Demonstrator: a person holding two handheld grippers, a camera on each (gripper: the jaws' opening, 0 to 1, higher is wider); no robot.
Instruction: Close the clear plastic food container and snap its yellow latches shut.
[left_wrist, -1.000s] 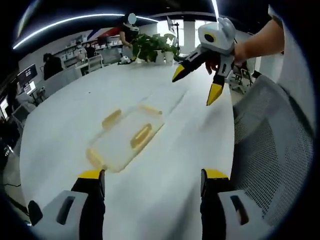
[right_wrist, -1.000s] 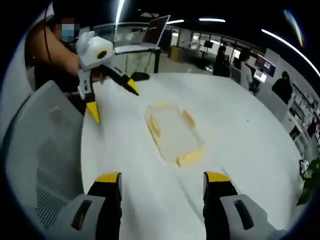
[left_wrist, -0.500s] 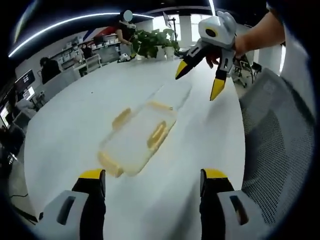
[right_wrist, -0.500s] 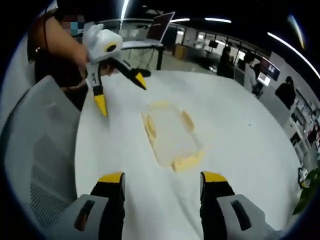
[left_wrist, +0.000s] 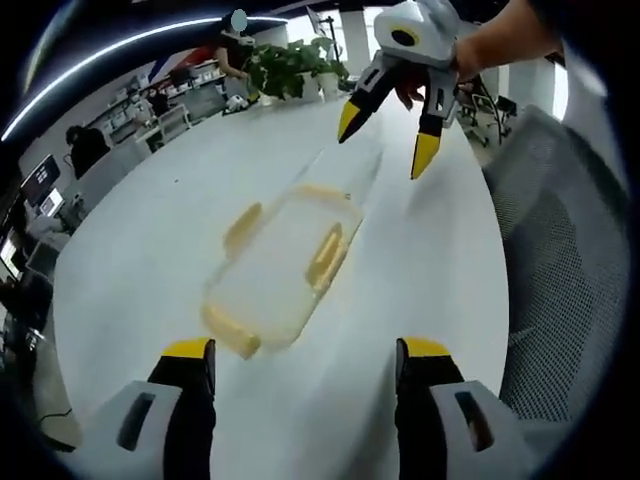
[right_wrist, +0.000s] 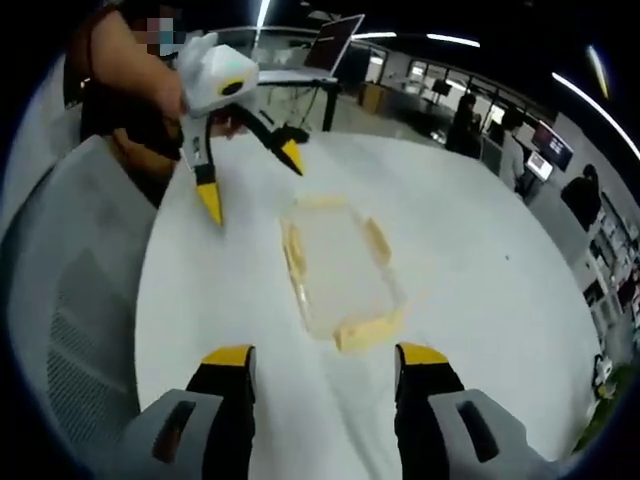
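Left gripper view: container (left_wrist: 282, 262) ahead of gripper (left_wrist: 300, 352)

A broad white table (left_wrist: 150, 240) curves through an open-plan office, a grey mesh chair (left_wrist: 555, 280) drawn up at its edge. Potted plants (left_wrist: 290, 68) stand at the far end. Ceiling strip lights (right_wrist: 600, 75) glow overhead; people sit at desks with monitors (right_wrist: 548, 140), and a laptop (right_wrist: 335, 45) rests open nearby.
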